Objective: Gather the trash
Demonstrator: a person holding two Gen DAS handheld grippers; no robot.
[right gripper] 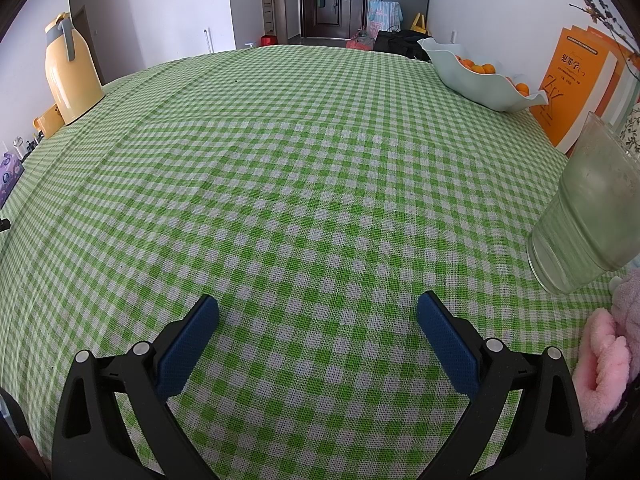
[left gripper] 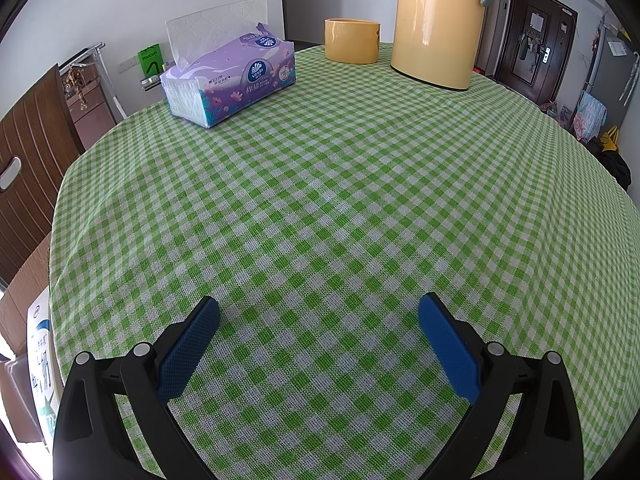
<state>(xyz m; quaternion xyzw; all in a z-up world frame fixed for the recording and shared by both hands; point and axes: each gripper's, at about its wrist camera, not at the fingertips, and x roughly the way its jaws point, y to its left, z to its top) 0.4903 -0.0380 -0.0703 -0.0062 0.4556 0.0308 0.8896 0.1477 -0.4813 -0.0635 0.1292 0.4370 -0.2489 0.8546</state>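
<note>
No piece of trash shows in either wrist view, so its place relative to the jaws cannot be told. The left gripper [left gripper: 319, 312] hovers over the checked counter [left gripper: 340, 200], jaws wide apart and holding nothing; a tissue pack [left gripper: 230, 80] sits at eleven o'clock. The right gripper [right gripper: 318, 312] is likewise spread wide and empty, a glass [right gripper: 588, 216] at two o'clock.

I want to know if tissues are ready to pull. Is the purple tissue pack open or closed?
Open. The purple tissue pack lies flat on the checked tablecloth, and a white tissue stands up out of its top slot.
</note>
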